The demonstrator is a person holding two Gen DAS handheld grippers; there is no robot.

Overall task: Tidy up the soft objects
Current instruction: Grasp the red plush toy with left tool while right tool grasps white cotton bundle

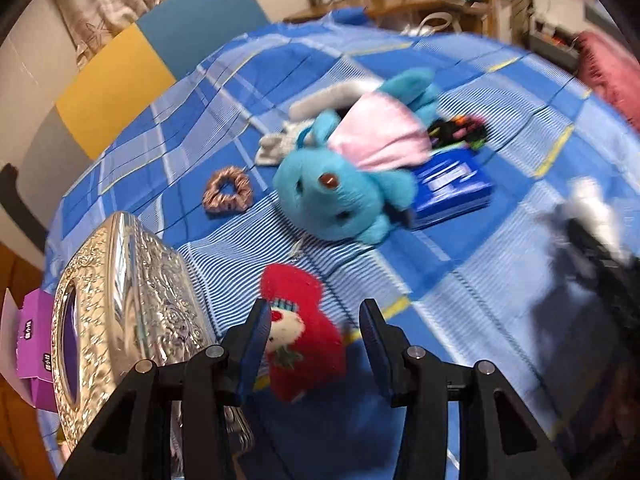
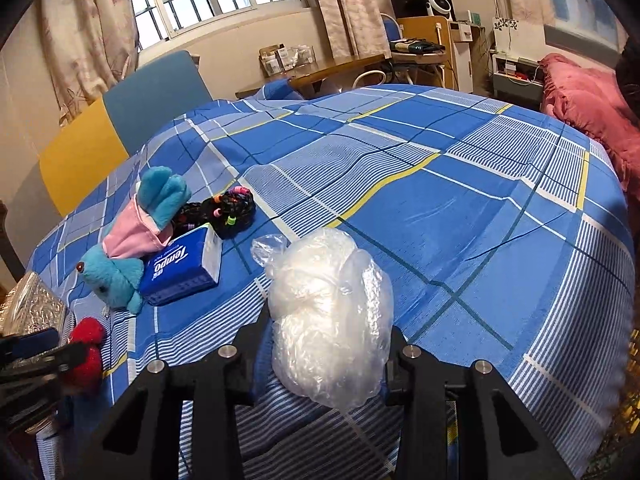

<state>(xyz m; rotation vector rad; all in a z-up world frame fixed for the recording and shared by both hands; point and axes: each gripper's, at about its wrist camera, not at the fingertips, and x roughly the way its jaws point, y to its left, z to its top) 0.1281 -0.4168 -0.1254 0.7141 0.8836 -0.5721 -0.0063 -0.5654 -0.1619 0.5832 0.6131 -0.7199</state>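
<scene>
A small red plush toy [image 1: 304,344] with a white face lies on the blue plaid bedsheet [image 1: 480,272]. My left gripper [image 1: 314,316] hangs over it, open, with the toy between its fingers against the left pad and clear of the right one. My right gripper [image 2: 330,328] is shut on a crumpled clear plastic bag [image 2: 324,312], which hides the fingertips. Farther back lie a blue plush rabbit [image 1: 340,184] in a pink dress, a brown scrunchie [image 1: 227,195] and a black bundle of hair ties [image 1: 460,130]. In the right wrist view the red toy [image 2: 86,356] sits at the far left.
An ornate silver box [image 1: 120,300] stands just left of my left gripper, with a purple carton [image 1: 34,344] beyond it. A blue tissue pack [image 2: 184,268] lies against the rabbit [image 2: 116,272]. A pink quilt [image 2: 592,104] is at the bed's far right.
</scene>
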